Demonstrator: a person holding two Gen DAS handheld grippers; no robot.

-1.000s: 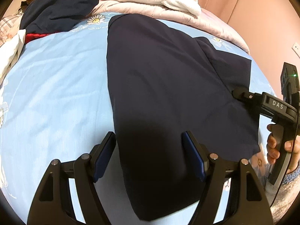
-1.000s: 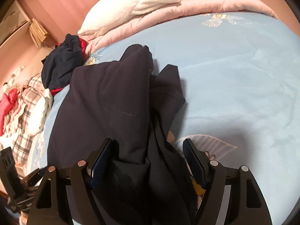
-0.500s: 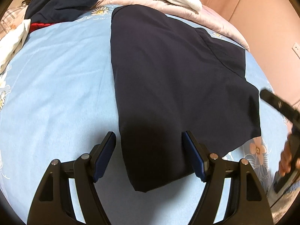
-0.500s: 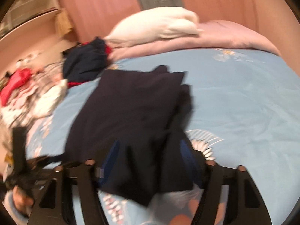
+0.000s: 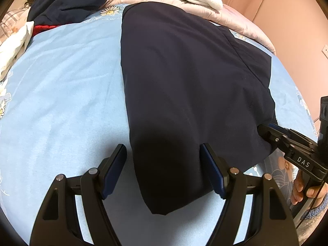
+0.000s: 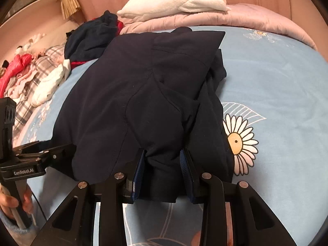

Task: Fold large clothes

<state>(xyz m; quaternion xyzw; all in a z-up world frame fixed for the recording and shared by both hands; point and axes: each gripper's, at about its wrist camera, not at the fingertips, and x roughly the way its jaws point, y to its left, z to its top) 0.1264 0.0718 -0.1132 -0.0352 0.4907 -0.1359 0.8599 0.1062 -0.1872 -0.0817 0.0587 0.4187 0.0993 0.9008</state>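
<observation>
Fingers of the right gripper (image 6: 163, 172) have just been closing, and a bunched fold of the dark navy garment (image 6: 143, 94) is pinched between the blue pads, at about 6 o'clock in the right wrist view. This edge is probably gripped so that the cloth can be lifted or pulled over for the next fold. The fingers of the left gripper (image 5: 164, 170) are kept wide apart and nothing is held by them; the near corner of the garment only lies in the gap between them, with one pad over the bare sheet, so a grasp there seems to be prepared but not yet made. The garment is spread on the light blue bed sheet (image 5: 61, 86), already doubled along one side, with loose layers heaped toward 3 o'clock in the right wrist view. A pile of other clothes (image 6: 37, 75) is left at 10 o'clock, well apart, and a white pillow (image 6: 174, 0) is seen at 12 o'clock on a pink quilt (image 6: 256, 18), so that the middle of the bed is kept for folding.
</observation>
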